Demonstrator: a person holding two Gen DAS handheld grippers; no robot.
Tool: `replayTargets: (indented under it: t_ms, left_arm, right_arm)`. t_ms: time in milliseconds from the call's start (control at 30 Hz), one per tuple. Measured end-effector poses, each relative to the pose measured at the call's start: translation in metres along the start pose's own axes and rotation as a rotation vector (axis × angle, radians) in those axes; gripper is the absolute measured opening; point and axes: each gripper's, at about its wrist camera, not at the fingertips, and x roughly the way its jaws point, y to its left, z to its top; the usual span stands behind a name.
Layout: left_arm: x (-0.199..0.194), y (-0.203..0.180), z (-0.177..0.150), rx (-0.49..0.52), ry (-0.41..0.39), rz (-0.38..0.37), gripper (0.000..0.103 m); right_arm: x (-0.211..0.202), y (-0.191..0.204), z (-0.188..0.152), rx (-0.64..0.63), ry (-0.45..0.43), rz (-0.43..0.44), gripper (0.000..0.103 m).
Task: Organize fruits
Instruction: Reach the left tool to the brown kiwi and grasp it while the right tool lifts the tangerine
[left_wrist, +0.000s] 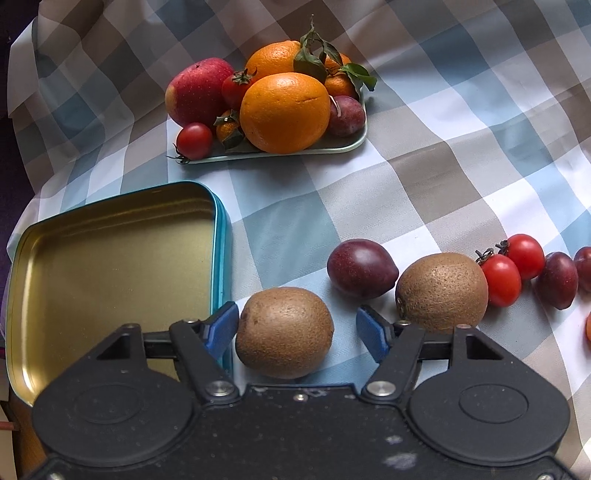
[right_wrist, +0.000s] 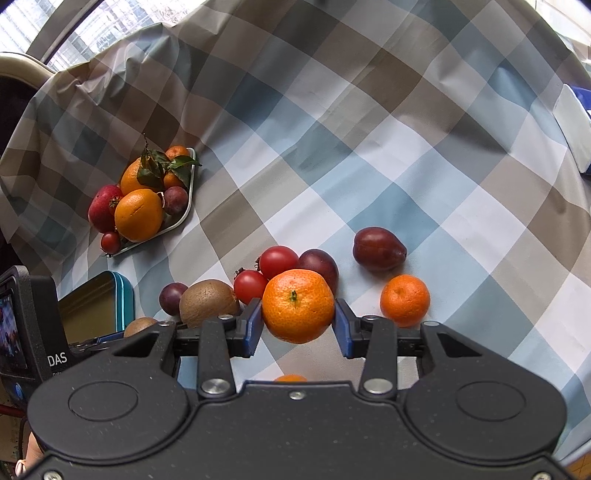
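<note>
My left gripper (left_wrist: 297, 326) is open around a brown kiwi (left_wrist: 284, 332) on the cloth; the left pad touches it, the right pad stands apart. My right gripper (right_wrist: 298, 321) is shut on a mandarin (right_wrist: 298, 305) and holds it above the cloth. A second kiwi (left_wrist: 441, 291), a plum (left_wrist: 362, 273), two cherry tomatoes (left_wrist: 500, 278) and more plums (left_wrist: 557, 278) lie in a row to the right. Another mandarin (right_wrist: 405, 300) and a dark red pear (right_wrist: 378, 249) lie beyond the right gripper.
An empty open teal tin (left_wrist: 110, 266) with a gold inside sits at the left. A pale green tray (left_wrist: 354, 142) at the back holds oranges, an apple, tomatoes, mandarins and a plum. A checked cloth (left_wrist: 443, 166) covers the table. The left gripper's body (right_wrist: 33, 321) shows at the right view's left edge.
</note>
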Motion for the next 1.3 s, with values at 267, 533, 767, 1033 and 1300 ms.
replayTargets:
  t_ms: [267, 533, 767, 1033, 1300]
  left_arm:
    - [-0.012, 0.01, -0.001, -0.099, 0.062, -0.26, 0.051]
    - [-0.009, 0.01, -0.001, -0.124, 0.066, -0.216, 0.071]
    - [-0.003, -0.001, 0.0, -0.084, 0.074, -0.181, 0.078]
    - [0.011, -0.009, -0.002, -0.05, 0.105, -0.165, 0.078]
    - [0.01, -0.007, -0.002, -0.05, 0.101, -0.208, 0.056]
  right_arm:
    - [0.001, 0.003, -0.002, -0.002, 0.003, -0.005, 0.05]
    - [-0.001, 0.009, -0.003, -0.021, 0.002, 0.001, 0.05]
    - [0.002, 0.008, -0.004, -0.017, 0.012, -0.005, 0.05]
    - [0.002, 0.009, -0.005, -0.02, 0.012, -0.01, 0.05]
    - [0.001, 0.018, -0.008, -0.049, -0.003, -0.048, 0.05]
